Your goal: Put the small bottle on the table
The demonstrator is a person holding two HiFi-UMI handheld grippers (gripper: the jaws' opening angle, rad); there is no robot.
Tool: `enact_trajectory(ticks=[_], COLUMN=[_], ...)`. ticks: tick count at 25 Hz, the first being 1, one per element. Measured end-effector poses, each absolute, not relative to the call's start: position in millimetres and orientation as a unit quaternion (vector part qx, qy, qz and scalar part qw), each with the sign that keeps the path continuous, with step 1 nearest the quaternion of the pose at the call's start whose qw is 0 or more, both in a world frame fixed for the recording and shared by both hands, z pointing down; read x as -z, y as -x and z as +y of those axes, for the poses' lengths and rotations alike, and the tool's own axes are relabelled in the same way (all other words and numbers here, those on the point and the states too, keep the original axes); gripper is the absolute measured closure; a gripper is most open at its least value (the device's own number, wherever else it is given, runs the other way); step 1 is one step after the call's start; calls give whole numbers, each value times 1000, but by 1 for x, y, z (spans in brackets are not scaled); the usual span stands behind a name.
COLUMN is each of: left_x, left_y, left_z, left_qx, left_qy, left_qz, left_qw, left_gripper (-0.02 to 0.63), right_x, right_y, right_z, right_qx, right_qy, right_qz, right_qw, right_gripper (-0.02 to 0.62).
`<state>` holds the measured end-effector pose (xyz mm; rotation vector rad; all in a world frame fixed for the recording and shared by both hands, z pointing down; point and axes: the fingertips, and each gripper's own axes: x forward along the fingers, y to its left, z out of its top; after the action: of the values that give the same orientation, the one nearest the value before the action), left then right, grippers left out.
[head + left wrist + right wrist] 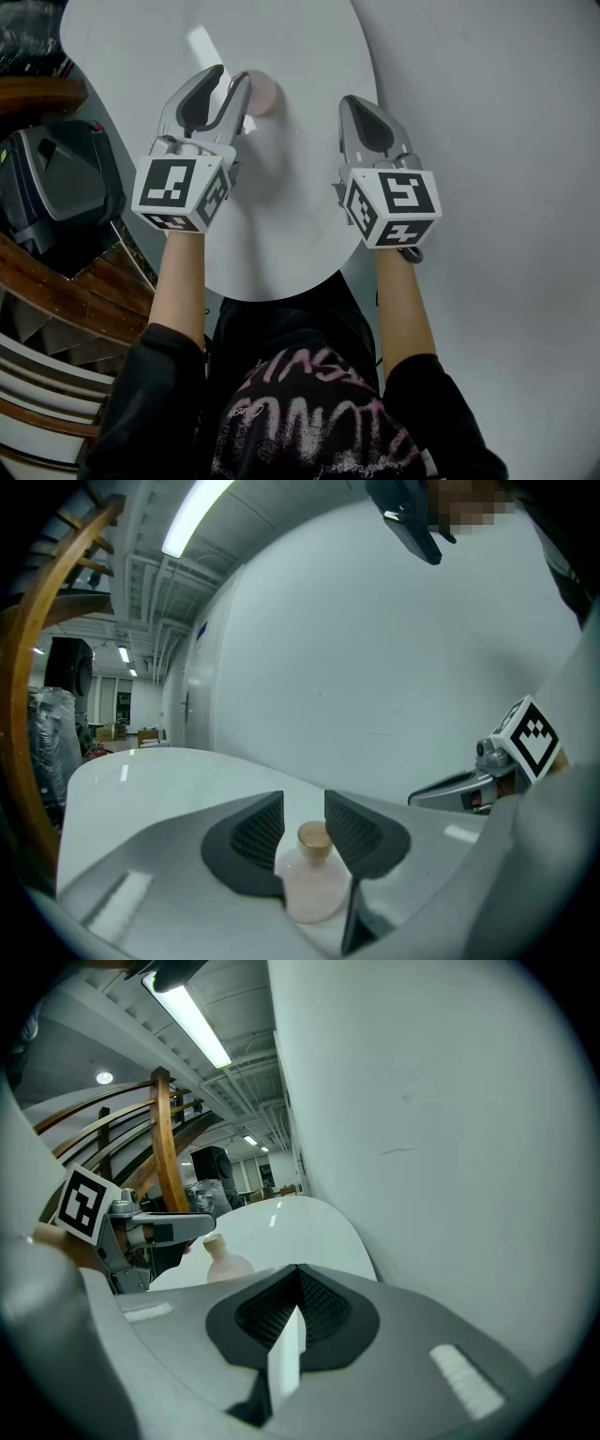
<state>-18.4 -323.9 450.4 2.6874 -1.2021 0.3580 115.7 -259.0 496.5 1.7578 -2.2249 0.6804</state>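
Note:
The small bottle (265, 94) is pale pink with a tan cap. It stands upright over the far middle of the round white table (281, 244). My left gripper (232, 73) is shut on the small bottle. In the left gripper view the bottle (314, 888) sits between the pads of the left gripper (305, 803), its body touching both. Its base is hidden, so contact with the table (141, 771) cannot be told. My right gripper (352, 101) hovers to the right, shut and empty. The right gripper view shows the right gripper's (300, 1274) pads meeting and the bottle (225, 1262) beyond them.
Curved wooden rails (56, 281) and a black machine (56, 178) lie left of the table. A pale grey wall (497, 112) runs along the right. The table's near edge is just in front of the person's dark shirt (300, 403).

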Motion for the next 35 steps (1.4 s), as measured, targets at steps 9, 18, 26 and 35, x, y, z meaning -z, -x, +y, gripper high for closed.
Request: enact_trajectory(ticks=[9, 18, 26, 35], left_x=[-439, -426, -414, -398], left_y=[32, 48, 49, 49], left_z=[-309, -301, -288, -268], left_qx=[-120, -120, -118, -114], left_qy=[-899, -897, -898, -900], left_qz=[-412, -420, -420, -417], left_qw=[81, 70, 65, 58], left_gripper=[523, 606, 606, 606], right_x=[-482, -465, -449, -430], right_y=[-105, -92, -87, -85], right_z=[-253, -250, -246, -234], right_qx=[-222, -208, -192, -179], right_qy=[-598, -597, -596, -599], right_qz=[-763, -768, -774, -776], right_qw=[107, 102, 95, 86], right_gripper=[588, 588, 588, 588])
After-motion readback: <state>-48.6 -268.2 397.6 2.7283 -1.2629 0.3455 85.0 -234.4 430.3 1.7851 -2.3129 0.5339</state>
